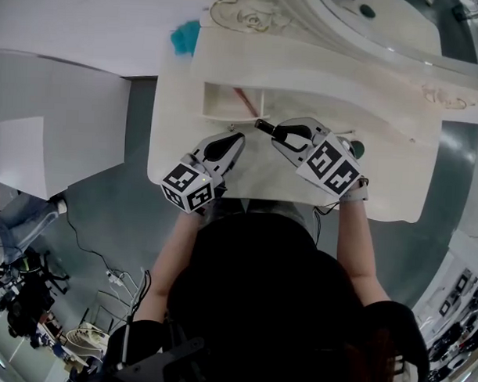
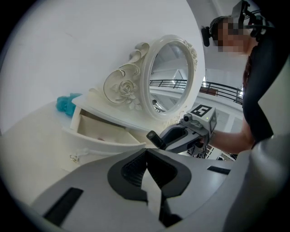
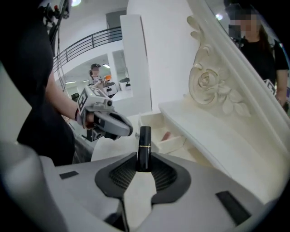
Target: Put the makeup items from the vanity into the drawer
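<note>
A slim black lipstick (image 3: pixel 144 145) with a gold band stands upright between the pads of my right gripper (image 3: pixel 144 159), which is shut on it. In the head view this gripper (image 1: pixel 278 134) holds the lipstick (image 1: pixel 265 128) just in front of the open white drawer (image 1: pixel 226 115). A pinkish stick (image 1: pixel 244 102) lies inside the drawer. My left gripper (image 1: pixel 236 138) hovers beside the drawer's front, its jaws shut with nothing between them (image 2: pixel 147 155). The left gripper view shows the lipstick (image 2: pixel 154 138) poking out of the right gripper near the drawer (image 2: pixel 104 142).
The white vanity top (image 1: pixel 302 181) carries an ornate oval mirror (image 2: pixel 170 77) at the back. A teal tuft (image 1: pixel 184 37) lies at its far left corner. A small dark round thing (image 1: pixel 355 149) sits right of the right gripper. The person's body is close against the vanity's front edge.
</note>
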The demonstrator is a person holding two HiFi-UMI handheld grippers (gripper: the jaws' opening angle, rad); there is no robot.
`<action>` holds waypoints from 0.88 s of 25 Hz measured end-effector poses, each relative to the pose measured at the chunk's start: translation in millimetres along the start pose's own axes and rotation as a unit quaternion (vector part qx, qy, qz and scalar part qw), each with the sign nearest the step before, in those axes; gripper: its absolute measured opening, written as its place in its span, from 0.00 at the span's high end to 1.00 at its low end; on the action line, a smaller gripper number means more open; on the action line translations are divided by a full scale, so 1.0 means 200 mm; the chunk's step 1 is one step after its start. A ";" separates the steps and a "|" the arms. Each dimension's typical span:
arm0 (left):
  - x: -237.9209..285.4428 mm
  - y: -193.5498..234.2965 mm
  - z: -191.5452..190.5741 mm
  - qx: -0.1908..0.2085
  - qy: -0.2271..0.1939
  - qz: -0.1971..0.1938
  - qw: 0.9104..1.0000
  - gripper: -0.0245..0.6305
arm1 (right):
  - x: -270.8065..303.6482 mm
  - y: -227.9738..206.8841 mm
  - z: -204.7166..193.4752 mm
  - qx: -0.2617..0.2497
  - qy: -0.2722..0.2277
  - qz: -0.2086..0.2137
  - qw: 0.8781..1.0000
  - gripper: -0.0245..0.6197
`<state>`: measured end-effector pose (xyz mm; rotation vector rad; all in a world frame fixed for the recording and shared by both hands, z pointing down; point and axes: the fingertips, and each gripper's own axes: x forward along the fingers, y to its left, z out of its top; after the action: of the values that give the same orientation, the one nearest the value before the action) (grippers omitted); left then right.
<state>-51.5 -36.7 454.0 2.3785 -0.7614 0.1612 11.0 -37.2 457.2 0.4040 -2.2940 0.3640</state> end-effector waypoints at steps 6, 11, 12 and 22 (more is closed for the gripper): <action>-0.09 0.07 0.05 0.002 -0.010 0.004 1.000 0.94 | 0.13 -0.04 0.16 0.057 0.004 -0.008 0.998 0.80; -0.19 0.16 0.09 -0.002 -0.026 0.013 1.000 0.94 | 0.22 -0.06 0.22 0.079 0.026 -0.024 0.996 0.79; -0.21 0.18 0.10 -0.004 -0.030 0.016 0.999 0.94 | 0.23 -0.06 0.23 0.086 0.026 -0.024 0.996 0.79; -0.30 0.24 0.12 -0.015 -0.043 0.019 0.999 0.94 | 0.29 -0.11 0.33 0.069 0.042 -0.045 0.996 0.79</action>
<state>-130.1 -53.1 443.9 2.3553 -0.8447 0.0619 -61.2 -91.6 458.9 0.5489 -2.1676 0.4856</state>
